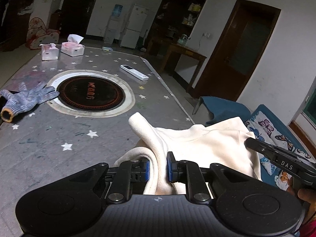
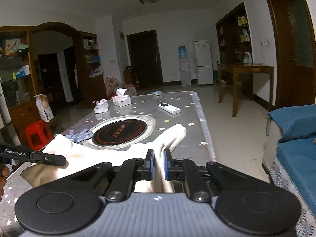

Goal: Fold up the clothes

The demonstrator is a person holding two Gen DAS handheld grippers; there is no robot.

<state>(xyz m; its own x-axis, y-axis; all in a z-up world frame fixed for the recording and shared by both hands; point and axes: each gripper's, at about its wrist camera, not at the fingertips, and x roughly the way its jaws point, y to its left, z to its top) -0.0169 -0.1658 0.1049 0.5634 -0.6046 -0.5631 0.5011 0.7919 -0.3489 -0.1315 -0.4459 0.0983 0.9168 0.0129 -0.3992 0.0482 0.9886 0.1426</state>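
The left gripper [image 1: 158, 166] is clamped on a bunched fold of the cream garment [image 1: 207, 146], which fills the gap between its blue pads [image 1: 169, 167]. The right gripper [image 2: 157, 165] likewise pinches another part of the garment [image 2: 98, 158], cloth rising ahead of its pads [image 2: 166, 165]. The garment spans between the two, held over the near end of the star-patterned table [image 1: 59, 134]. Beyond the left gripper lie a round black hob [image 1: 91, 93], a grey glove [image 1: 27, 96] to its left, a white remote [image 1: 134, 72] and two tissue packs [image 1: 72, 48] farther off. A blue sofa [image 2: 296, 148] sits right of the right gripper.
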